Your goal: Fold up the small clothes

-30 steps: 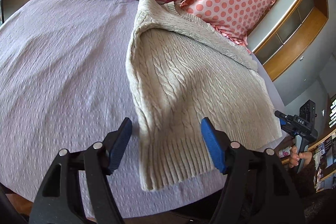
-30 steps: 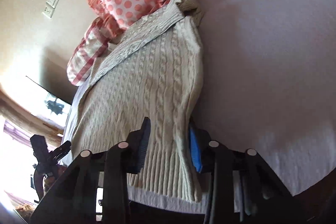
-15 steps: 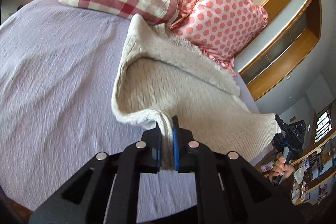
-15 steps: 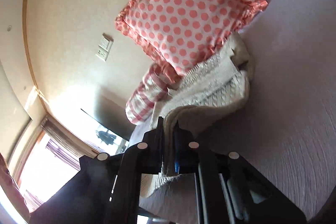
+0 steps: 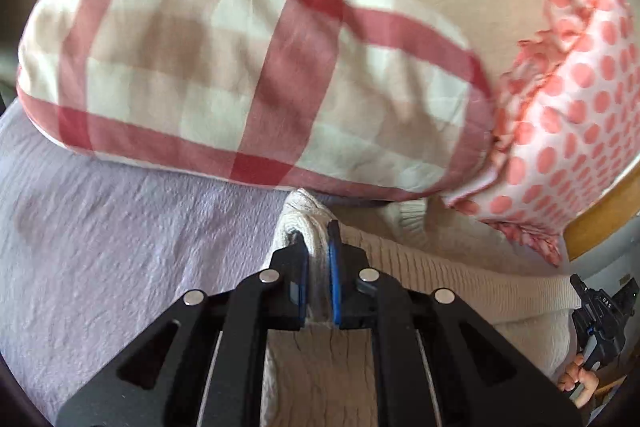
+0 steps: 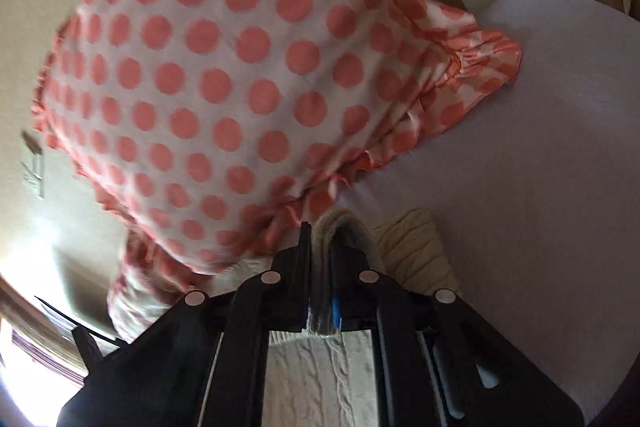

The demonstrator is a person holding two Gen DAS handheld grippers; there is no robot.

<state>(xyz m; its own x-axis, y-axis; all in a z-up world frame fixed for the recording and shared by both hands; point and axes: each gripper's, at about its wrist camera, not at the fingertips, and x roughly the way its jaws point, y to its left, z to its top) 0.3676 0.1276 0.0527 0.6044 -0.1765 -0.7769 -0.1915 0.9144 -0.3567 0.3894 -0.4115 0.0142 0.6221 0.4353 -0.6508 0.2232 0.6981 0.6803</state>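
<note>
A cream cable-knit sweater [image 5: 448, 267] lies on the lilac bed cover [image 5: 120, 247], doubled over towards the pillows. My left gripper [image 5: 317, 251] is shut on the sweater's ribbed hem, close under the red-checked pillow [image 5: 248, 67]. My right gripper [image 6: 320, 243] is shut on the hem of the same sweater [image 6: 412, 247], just below the frilled polka-dot pillow [image 6: 224, 75]. The right gripper also shows at the far right of the left wrist view [image 5: 600, 311], held by a hand.
The two pillows lean on the beige wall at the head of the bed. A wooden shelf unit [image 5: 600, 211] stands to the right. The lilac bed cover [image 6: 540, 167] stretches away right of the sweater. A bright window [image 6: 24, 367] is at the lower left.
Both grippers closed on the sweater's bottom hem, lifted it, and carried it forward to the collar end by the pillows, folding the sweater over itself.
</note>
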